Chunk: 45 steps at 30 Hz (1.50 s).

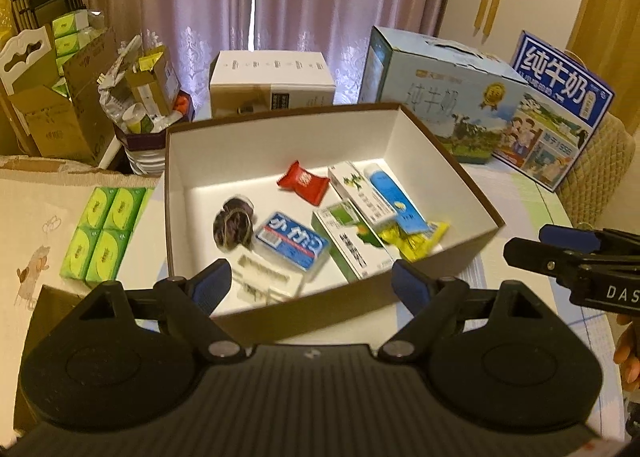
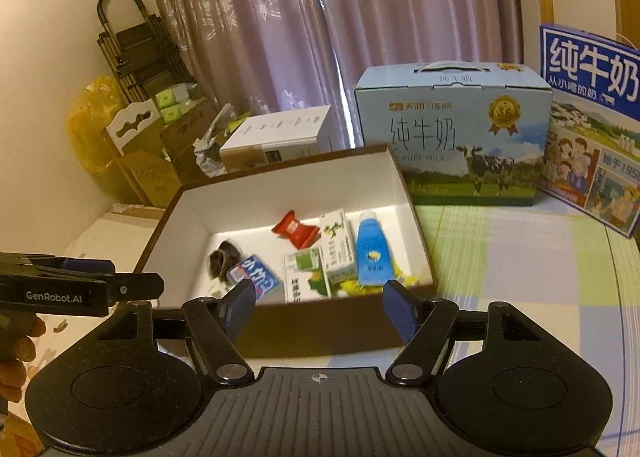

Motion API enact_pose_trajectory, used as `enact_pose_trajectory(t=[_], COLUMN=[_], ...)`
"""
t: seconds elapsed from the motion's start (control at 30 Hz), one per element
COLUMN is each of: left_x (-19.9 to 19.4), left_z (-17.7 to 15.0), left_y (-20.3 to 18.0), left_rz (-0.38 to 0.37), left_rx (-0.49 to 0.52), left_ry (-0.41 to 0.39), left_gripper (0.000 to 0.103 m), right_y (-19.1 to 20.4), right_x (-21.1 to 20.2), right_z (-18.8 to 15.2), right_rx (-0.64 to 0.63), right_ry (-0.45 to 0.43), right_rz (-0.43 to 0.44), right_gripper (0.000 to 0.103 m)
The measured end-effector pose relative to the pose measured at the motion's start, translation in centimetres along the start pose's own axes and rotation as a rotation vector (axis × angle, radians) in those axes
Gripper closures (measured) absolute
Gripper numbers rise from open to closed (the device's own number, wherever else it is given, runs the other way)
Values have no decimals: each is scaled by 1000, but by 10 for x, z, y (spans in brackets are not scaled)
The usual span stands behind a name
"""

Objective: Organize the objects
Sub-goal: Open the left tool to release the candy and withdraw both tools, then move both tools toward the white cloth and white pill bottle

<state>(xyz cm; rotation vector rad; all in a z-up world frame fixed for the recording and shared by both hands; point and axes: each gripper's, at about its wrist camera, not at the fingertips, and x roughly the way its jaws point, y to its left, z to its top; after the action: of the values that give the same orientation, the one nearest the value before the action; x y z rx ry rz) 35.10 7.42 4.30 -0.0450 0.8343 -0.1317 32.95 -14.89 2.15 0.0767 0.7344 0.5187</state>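
Left wrist: left tool [image 1: 310,277] gapes empty over box's [image 1: 460,173] near rim.

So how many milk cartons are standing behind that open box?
2: a pale blue milk carton right behind the box, and a darker blue carton at its right.

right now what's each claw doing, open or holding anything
Left claw: open, holding nothing, hanging over the near edge of the brown box.
Right claw: open, holding nothing, also at the box's near edge.
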Motion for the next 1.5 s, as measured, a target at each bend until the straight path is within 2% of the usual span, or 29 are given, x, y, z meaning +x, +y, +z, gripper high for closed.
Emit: enact_pose_trajectory(t=[0.3,0.77,1.5], left_x=[-19,-24,-11], left_z=[-32,-87,-131], left_y=[-12,-28,-37], left_rz=[-16,-23,4], left_rx=[6,4,5], left_ry=[24,113,205], left_gripper=[18,18,18], right_y=[8,8,4], right_x=[-20,-31,-18], right_z=[-27,-75,-136], right_rx=[14,44,51], right_ry=[26,126,283], right_rz=[3,-12,-69], right_gripper=[35,35,36])
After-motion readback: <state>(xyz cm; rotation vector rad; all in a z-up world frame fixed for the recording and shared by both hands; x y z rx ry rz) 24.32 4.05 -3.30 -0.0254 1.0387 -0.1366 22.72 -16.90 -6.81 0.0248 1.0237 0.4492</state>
